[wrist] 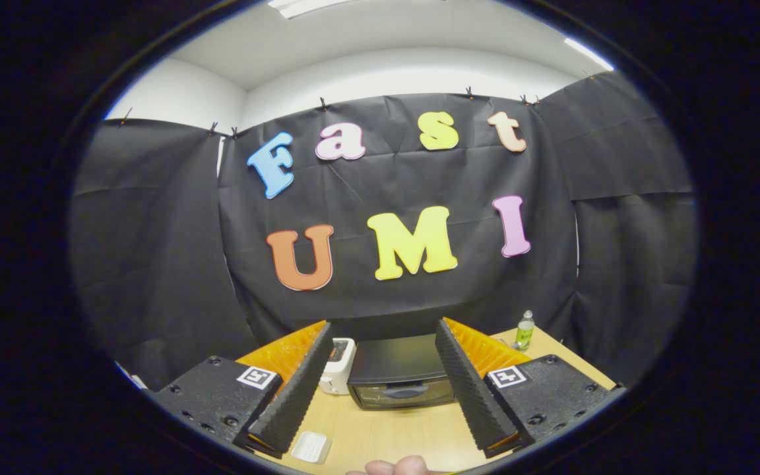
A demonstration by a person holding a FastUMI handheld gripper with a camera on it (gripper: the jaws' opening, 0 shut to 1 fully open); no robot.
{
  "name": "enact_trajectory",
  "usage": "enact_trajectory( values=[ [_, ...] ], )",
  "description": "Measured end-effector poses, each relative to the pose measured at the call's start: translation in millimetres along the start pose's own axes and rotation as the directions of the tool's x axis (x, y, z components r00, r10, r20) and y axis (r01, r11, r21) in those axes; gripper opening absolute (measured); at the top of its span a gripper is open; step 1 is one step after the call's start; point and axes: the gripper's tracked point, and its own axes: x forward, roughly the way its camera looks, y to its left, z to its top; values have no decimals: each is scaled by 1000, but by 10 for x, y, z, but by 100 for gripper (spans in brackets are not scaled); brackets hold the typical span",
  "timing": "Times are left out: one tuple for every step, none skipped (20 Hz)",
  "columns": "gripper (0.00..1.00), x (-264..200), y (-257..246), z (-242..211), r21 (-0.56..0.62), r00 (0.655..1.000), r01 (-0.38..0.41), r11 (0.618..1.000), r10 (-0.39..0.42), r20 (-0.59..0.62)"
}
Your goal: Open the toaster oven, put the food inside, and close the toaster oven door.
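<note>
Oven [398,373] on table [380,432], door shut, just ahead of gripper [383,386]. Fingers spread wide, holding nothing. White toaster [339,365] touching oven's left side, bottle [524,330] off to oven's right. Door likely stiff, hinged; best grabbed by curved handle [405,392] at front.

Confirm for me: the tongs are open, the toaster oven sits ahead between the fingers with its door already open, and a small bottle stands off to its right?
Not quite. In the gripper view the toaster oven has its door shut, handle facing the tongs. The rest holds: the tongs are open, the oven sits ahead between the fingers, and the small bottle stands off to its right.
</note>
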Motion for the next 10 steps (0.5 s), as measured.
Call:
enact_trajectory(
  values=[
    [100, -16, -5, -8, -3, 1000, 4, 1000, -4, -5],
    [100, -44, -8, 7, -12, 1000, 11, 1000, -11, 0],
    [100, -57, -20, 9, -18, 1000, 15, 1000, -15, 5],
    [100, -75, -6, -5, -20, 1000, 14, 1000, -14, 1],
    [100, -91, 3, -25, -21, 1000, 13, 1000, -13, -1],
    [100, -94, -1, -37, -26, 1000, 13, 1000, -13, -5],
    [100, -86, -11, -56, -28, 1000, 12, 1000, -12, -10],
    [100, -88, -14, -59, -28, 1000, 11, 1000, -11, -13],
    [100, -73, -30, -62, -29, 1000, 13, 1000, -13, -17],
    [100, -63, -34, -66, -31, 1000, 12, 999, -13, -19]
  ],
)
